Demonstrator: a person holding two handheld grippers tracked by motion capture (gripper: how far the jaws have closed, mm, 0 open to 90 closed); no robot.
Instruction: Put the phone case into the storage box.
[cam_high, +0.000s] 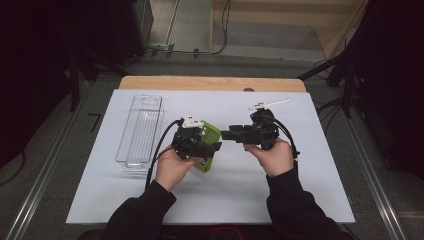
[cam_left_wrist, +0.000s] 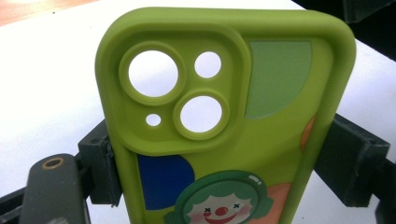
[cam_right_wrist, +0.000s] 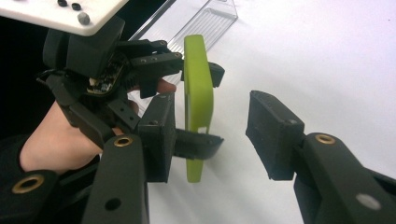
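While the person's left hand (cam_high: 172, 167) keeps low over the white table (cam_high: 100, 180), the left gripper (cam_high: 202, 145) has a lime-green phone case (cam_left_wrist: 261, 140) clamped across its width, jaws pressing on both long edges, so it's closed on the case at a fairly wide setting. Case is empty: in the left gripper view the camera cutouts show white table straight through, and the back carries a clown face w/ green hair plus blue, pale green and orange patches. From the high view the case sits just above the table near the middle, tilted, mostly hidden by the gripper body. Right gripper (cam_high: 230, 134) comes in from the right, held by the right hand (cam_high: 274, 156), pointing at the case's end. Its jaws are partly apart, w/ nothing pinched between the pads; in the right gripper view the case (cam_right_wrist: 198, 93) stands edge-on, nearer the left-side jaw, and prob. just clear of it, though the overlap there makes contact hard to rule out. The other jaw is well apart from the case. A clear plastic bin (cam_high: 141, 131) lies to the left of the left gripper, long side running away from the person, nothing visible inside. A thin white stick-like item (cam_high: 270, 104) lies at the far edge, beyond the right gripper; too small to id.
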